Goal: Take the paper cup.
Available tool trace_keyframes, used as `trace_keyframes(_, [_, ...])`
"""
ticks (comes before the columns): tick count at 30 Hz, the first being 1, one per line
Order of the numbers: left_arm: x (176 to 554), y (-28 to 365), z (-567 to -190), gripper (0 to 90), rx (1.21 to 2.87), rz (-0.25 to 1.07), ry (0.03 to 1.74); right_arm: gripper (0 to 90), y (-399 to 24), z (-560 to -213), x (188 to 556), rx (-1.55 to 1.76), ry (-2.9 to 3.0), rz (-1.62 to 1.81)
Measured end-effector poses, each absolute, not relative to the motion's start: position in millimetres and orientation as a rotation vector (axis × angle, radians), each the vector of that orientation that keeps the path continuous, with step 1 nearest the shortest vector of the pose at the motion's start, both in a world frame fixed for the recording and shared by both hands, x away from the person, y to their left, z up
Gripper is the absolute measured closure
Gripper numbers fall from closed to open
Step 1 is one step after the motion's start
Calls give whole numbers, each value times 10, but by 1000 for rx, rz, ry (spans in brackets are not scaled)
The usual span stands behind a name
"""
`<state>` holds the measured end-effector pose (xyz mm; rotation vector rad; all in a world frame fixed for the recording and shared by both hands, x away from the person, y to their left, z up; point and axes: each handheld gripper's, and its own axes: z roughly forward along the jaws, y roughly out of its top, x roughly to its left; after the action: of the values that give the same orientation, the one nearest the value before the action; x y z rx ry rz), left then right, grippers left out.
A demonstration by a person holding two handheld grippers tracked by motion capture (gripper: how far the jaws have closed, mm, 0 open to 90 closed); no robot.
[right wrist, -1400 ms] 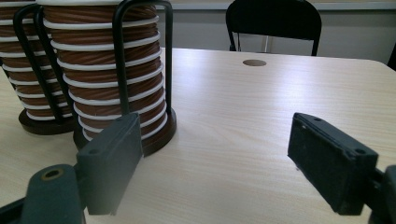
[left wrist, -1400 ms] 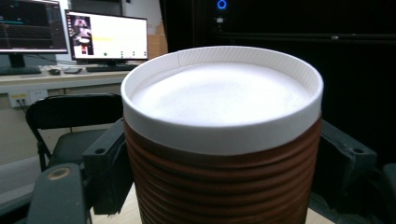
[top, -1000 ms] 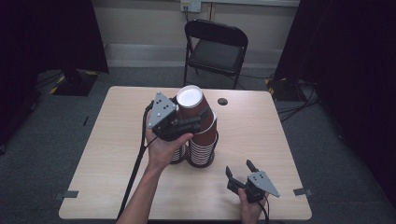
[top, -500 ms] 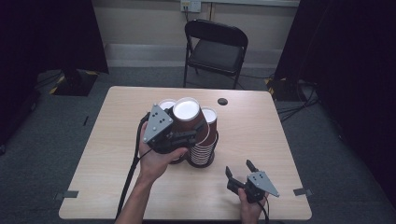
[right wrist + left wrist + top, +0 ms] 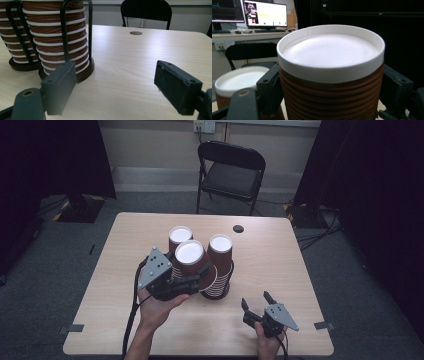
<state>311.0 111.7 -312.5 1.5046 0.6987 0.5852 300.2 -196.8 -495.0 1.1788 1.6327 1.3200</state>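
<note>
My left gripper (image 5: 192, 274) is shut on a brown ribbed paper cup (image 5: 190, 259), held bottom up with its white base toward the camera. In the left gripper view the cup (image 5: 332, 75) sits squeezed between both black jaws of that gripper (image 5: 327, 90). Just behind it stand two stacks of the same cups (image 5: 221, 262) (image 5: 180, 235) in black wire holders; in the right gripper view they show as a near stack (image 5: 62, 37) and a far stack (image 5: 17, 32). My right gripper (image 5: 256, 301) rests open near the table's front right, nothing between its jaws (image 5: 115, 85).
The light wooden table (image 5: 300, 270) has a round cable hole (image 5: 238, 228) at its far side. A black folding chair (image 5: 231, 170) stands behind the table. Computer monitors (image 5: 265, 13) sit on a desk in the background. Tape marks lie on the floor by the table's front corners.
My left gripper has carried the cup down and toward the near left, away from the top of the stacks. The right gripper has stayed still.
</note>
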Motion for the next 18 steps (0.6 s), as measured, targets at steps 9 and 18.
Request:
trace_keyframes(9, [3098, 1241, -3473, 196, 1521, 494, 787, 139, -1937, -4946, 3010, 1163, 1669, 1301])
trace_keyframes(18, [3180, 1295, -3835, 196, 1520, 414, 873, 177, -1841, -4940, 2989, 1129, 1760, 1319])
